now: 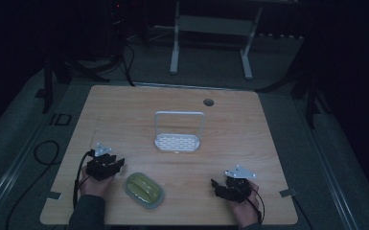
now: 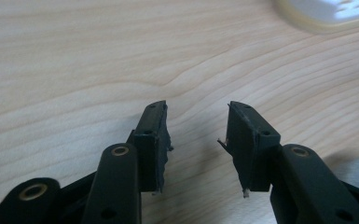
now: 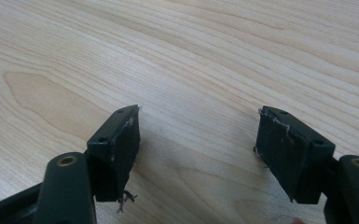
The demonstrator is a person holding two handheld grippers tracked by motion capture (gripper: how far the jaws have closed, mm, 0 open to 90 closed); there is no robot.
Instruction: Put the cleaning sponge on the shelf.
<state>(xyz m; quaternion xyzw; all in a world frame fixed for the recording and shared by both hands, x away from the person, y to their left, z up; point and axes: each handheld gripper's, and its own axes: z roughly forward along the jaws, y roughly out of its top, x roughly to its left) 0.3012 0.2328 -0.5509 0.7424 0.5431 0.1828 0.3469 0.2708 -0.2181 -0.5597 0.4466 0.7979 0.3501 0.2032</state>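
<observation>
A white rack (image 1: 178, 134) with a tall loop handle and a slotted base stands near the middle of the wooden table (image 1: 124, 115). A green oval dish (image 1: 145, 189) lies near the front edge, left of centre. My left gripper (image 1: 106, 162) rests just left of the dish, held in a hand, and in the left gripper view it (image 2: 197, 112) stands open over bare wood with nothing between its pads. My right gripper (image 1: 220, 184) sits at the front right; seen in its own view, it (image 3: 198, 116) is open and holds nothing. A corner of the rack's base (image 2: 328, 14) appears at the top right of the left gripper view.
A round cable hole (image 1: 209, 102) marks the table's far edge. Cables (image 1: 43, 153) trail off the left side onto the floor. A white stand frame (image 1: 211, 28) is behind the table. Small metal clips (image 1: 52, 195) sit at the front corners.
</observation>
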